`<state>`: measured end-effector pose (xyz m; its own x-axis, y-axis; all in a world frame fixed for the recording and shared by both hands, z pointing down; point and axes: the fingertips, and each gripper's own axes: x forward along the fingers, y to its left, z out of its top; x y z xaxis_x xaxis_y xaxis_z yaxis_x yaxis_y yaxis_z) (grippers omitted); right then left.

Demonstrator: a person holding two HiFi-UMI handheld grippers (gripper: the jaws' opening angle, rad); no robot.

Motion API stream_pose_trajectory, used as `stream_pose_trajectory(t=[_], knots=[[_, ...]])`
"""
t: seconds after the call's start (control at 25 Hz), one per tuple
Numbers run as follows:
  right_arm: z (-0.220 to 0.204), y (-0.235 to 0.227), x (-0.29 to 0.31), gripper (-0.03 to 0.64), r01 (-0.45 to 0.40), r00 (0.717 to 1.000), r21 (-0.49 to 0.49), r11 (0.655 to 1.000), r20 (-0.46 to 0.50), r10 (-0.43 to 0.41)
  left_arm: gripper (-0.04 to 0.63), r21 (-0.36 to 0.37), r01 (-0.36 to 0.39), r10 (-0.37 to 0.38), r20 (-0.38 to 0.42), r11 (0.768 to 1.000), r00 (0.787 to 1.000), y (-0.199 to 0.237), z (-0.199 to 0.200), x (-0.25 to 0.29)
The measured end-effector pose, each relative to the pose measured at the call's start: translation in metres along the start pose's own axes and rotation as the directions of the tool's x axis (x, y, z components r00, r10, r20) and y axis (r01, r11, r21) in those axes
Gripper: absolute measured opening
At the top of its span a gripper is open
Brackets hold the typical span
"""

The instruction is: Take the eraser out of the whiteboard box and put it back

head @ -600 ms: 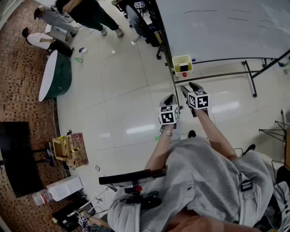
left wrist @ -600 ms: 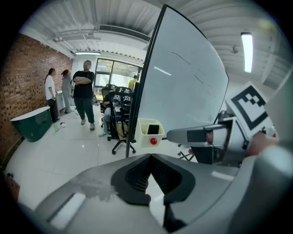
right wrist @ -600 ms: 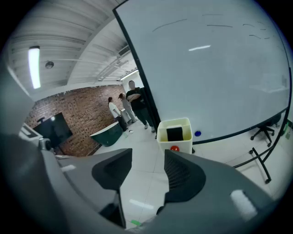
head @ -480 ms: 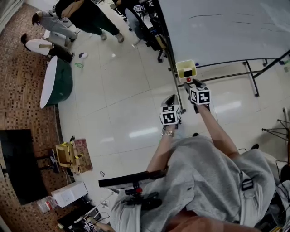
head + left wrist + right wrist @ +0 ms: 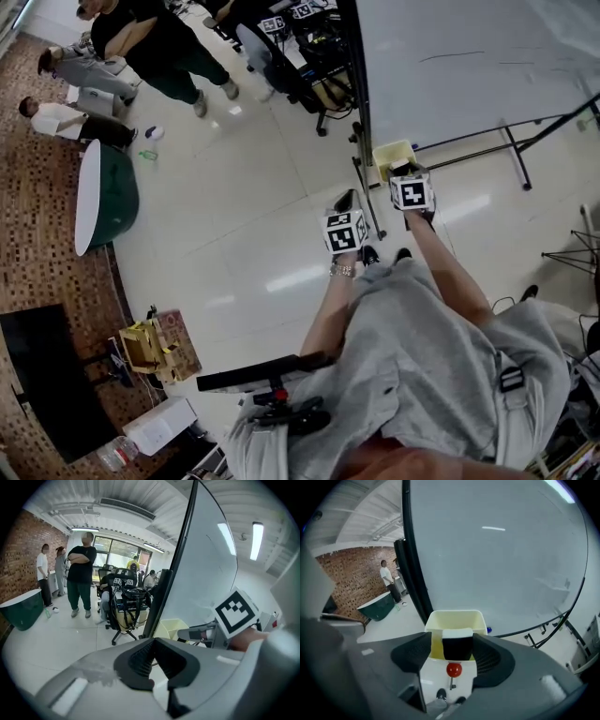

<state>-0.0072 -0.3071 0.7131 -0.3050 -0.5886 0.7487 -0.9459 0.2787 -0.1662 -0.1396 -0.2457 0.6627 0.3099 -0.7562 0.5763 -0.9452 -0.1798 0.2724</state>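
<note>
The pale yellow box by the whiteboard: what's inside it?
A black, white-topped eraser stands inside the box. Its floor is hidden by the front wall and the eraser.

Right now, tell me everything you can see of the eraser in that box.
The eraser is a dark block with a white layer on top. It stands in the pale yellow box at the whiteboard's edge. The right gripper is open, and its fingers flank the eraser without visibly pressing on it.
</note>
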Motion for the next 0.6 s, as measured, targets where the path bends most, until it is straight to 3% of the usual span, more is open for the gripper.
stream_pose_trajectory(t=[0.2, 0.32, 0.44, 0.6], knots=[[0.007, -0.015, -0.003, 0.279, 0.065, 0.997, -0.115, 0.991, 0.044, -0.061, 0.006, -0.001, 0.013, -0.013, 0.006, 1.0, 1.0, -0.005, 0.014, 0.016], [-0.019, -0.008, 0.011, 0.279, -0.003, 0.999, -0.056, 0.998, -0.046, 0.0, 0.006, -0.001, 0.018, -0.018, 0.008, 1.0, 1.0, -0.009, 0.02, 0.024], [-0.019, -0.008, 0.025, 0.279, -0.025, 0.998, -0.041, 0.999, -0.063, 0.022, 0.006, 0.002, 0.016, -0.016, 0.017, 1.0, 1.0, -0.01, 0.03, 0.032], [-0.017, -0.001, 0.034, 0.266, -0.143, 0.986, -0.005, 0.99, -0.087, 0.142, 0.006, 0.011, 0.016, -0.016, 0.02, 1.0, 1.0, -0.017, 0.037, 0.04]])
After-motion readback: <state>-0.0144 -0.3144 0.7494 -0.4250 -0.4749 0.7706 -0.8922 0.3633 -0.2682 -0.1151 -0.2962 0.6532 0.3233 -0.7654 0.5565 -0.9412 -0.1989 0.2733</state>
